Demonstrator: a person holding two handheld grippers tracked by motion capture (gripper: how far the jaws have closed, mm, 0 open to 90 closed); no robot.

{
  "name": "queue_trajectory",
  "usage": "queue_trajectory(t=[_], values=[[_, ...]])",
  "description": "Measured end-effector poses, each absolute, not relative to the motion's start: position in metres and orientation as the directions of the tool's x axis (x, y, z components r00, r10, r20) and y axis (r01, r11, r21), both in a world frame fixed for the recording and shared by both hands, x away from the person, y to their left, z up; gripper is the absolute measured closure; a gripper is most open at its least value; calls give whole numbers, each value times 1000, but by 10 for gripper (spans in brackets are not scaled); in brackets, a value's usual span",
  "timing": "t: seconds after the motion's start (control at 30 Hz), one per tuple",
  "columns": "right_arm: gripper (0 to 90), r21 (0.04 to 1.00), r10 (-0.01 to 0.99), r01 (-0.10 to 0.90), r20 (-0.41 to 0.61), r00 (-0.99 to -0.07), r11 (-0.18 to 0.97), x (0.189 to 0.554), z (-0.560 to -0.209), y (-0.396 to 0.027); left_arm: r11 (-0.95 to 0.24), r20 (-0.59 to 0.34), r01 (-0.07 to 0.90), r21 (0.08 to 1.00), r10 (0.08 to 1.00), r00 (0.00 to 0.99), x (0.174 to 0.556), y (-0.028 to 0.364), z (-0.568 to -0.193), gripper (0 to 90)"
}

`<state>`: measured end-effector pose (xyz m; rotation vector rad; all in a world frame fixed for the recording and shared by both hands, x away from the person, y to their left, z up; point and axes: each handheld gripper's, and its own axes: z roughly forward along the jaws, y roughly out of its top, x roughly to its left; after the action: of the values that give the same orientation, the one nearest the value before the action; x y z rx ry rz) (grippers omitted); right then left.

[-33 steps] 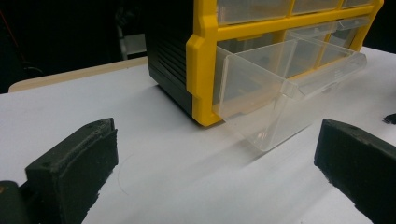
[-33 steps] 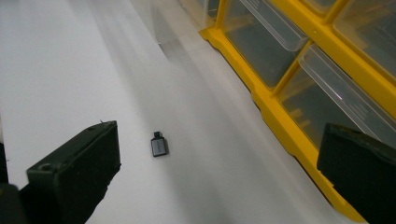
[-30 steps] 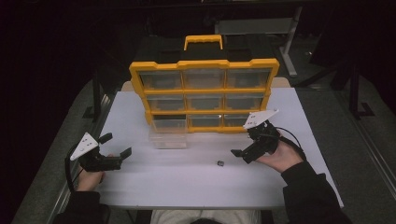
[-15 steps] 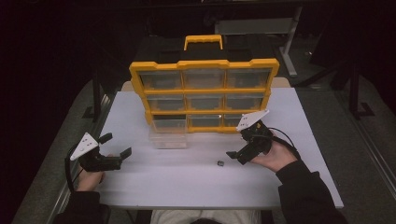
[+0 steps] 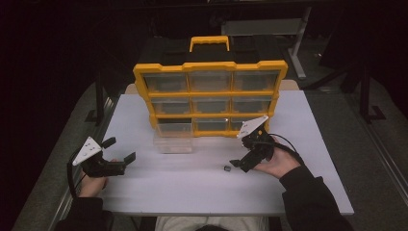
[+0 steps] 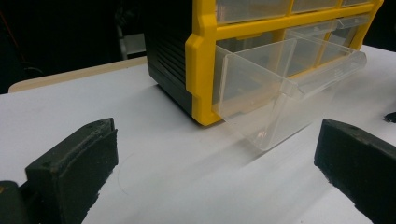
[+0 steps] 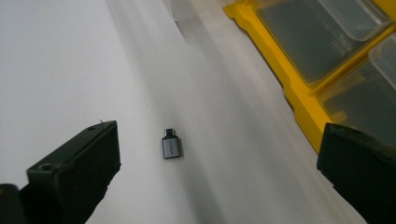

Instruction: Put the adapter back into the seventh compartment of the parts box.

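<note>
A: Where are we standing with the small grey metal adapter [image 7: 171, 145]?

B: It is lying flat on the white tabletop [image 5: 192, 183], just ahead of our right gripper [image 5: 239, 164], whose jaws are gaping wide around it. Our left gripper [image 5: 126, 160] is resting apart, jaws wide and empty, facing the clear plastic drawer [image 6: 275, 88] tipping out of the yellow organiser cabinet [image 5: 211, 94].

A: How are we judging it will handle?

B: Light, stiff and probably slippery, so we are favouring its two long sides.
</note>
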<state>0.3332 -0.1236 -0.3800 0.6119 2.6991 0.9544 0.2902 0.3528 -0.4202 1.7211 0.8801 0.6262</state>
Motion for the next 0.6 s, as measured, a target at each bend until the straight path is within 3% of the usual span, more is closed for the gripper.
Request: queue_trajectory(t=[0.6], values=[[0,585,422,325,-34,-906,744,337,-402,-110,-170,-13,254,952,808,590,290,353,-420,0]])
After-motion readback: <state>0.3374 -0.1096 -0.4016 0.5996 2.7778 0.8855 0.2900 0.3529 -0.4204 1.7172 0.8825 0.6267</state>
